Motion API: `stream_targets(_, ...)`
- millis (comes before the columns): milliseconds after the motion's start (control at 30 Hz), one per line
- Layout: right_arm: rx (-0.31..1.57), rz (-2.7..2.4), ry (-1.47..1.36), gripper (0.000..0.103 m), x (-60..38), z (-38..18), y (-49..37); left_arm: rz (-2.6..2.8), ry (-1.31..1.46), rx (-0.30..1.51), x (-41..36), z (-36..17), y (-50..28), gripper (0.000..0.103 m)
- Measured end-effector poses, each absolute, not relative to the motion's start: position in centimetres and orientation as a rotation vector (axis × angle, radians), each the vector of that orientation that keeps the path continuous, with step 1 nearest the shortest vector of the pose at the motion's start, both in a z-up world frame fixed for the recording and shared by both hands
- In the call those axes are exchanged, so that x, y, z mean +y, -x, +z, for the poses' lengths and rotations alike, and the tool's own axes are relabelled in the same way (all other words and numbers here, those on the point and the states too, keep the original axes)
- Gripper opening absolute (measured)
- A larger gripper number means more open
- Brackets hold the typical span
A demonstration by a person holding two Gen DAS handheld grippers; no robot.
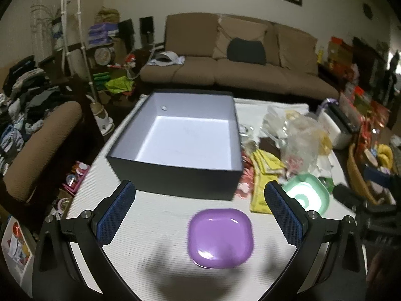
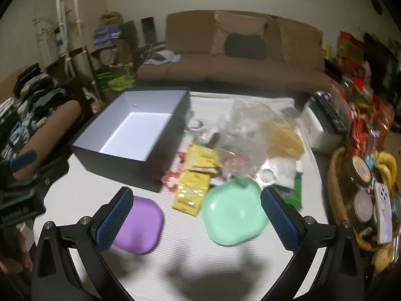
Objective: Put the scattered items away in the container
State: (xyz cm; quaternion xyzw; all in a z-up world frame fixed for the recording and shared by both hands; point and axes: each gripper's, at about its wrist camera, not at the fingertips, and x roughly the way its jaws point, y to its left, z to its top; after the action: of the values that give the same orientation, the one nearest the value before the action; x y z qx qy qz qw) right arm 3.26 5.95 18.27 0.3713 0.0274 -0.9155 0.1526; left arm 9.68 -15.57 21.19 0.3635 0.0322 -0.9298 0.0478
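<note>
Both our grippers, left (image 1: 200, 200) and right (image 2: 196, 200), gape wide over glossy rounded-square plates: purple plate (image 1: 220, 238), green plate (image 2: 234, 212).

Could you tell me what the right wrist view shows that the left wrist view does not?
Only the right wrist view shows a phone in the wicker basket and the left gripper's blue pad at its left edge. Only the left wrist view shows toys on the floor beside the table. Both share the empty dark box, purple plate, green plate and yellow packets.
</note>
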Motion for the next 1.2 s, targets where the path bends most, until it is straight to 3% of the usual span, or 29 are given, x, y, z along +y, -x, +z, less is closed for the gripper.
stream_targets(533, -0.09, -2.729, -1.221, 0.103, 18.7, 14.8, -1.1, -2.975, -1.291, -0.028, -2.3, 17.8, -5.5, 0.103)
stream_targets(1200, -0.251, -2.624, -1.296, 0.103, 23.0, 9.7, 2.6, -2.953, -1.47, -0.064, 3.4, 10.9, 7.4, 0.103)
